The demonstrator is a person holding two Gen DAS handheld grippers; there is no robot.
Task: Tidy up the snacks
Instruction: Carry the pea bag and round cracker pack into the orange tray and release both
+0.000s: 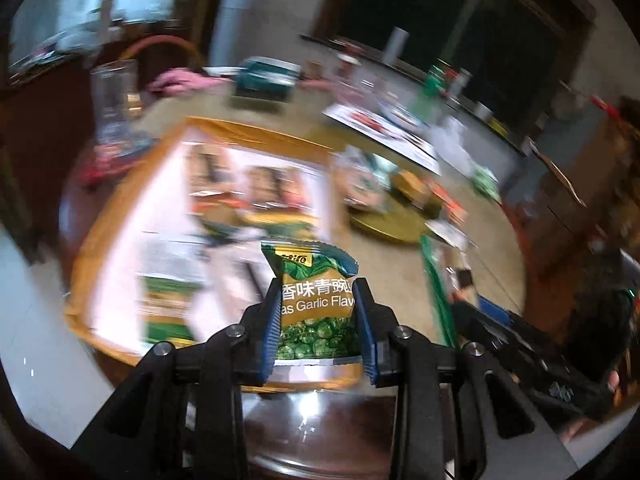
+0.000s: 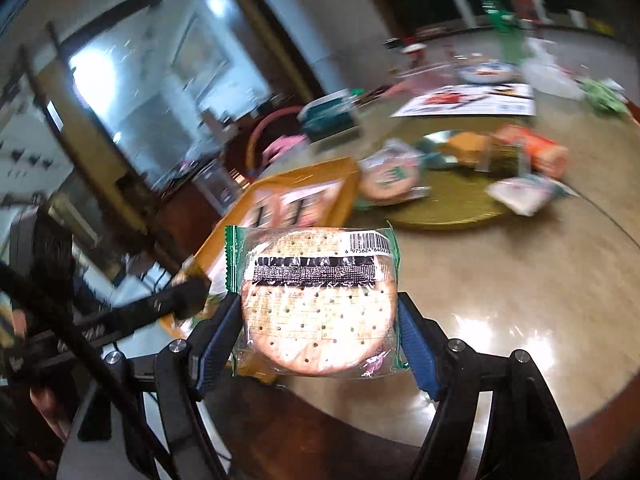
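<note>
My left gripper (image 1: pixel 317 312) is shut on a green-and-gold packet of garlic green peas (image 1: pixel 316 300), held above the near edge of an orange-rimmed box (image 1: pixel 200 216) with a printed top. My right gripper (image 2: pixel 318 316) is shut on a clear-wrapped round cracker packet (image 2: pixel 316 300), held above the round table (image 2: pixel 500 280), just right of the same orange box (image 2: pixel 304 196). A gold plate (image 2: pixel 448 204) beyond holds several more snack packets (image 2: pixel 528 152); it also shows in the left wrist view (image 1: pixel 384 224).
A glass jar (image 1: pixel 114 100), a teal tin (image 1: pixel 266 76), a printed sheet (image 1: pixel 380 128) and bottles (image 1: pixel 434 80) stand at the back of the table. The left gripper's black body (image 2: pixel 120 312) shows at the left of the right wrist view. Both views are motion-blurred.
</note>
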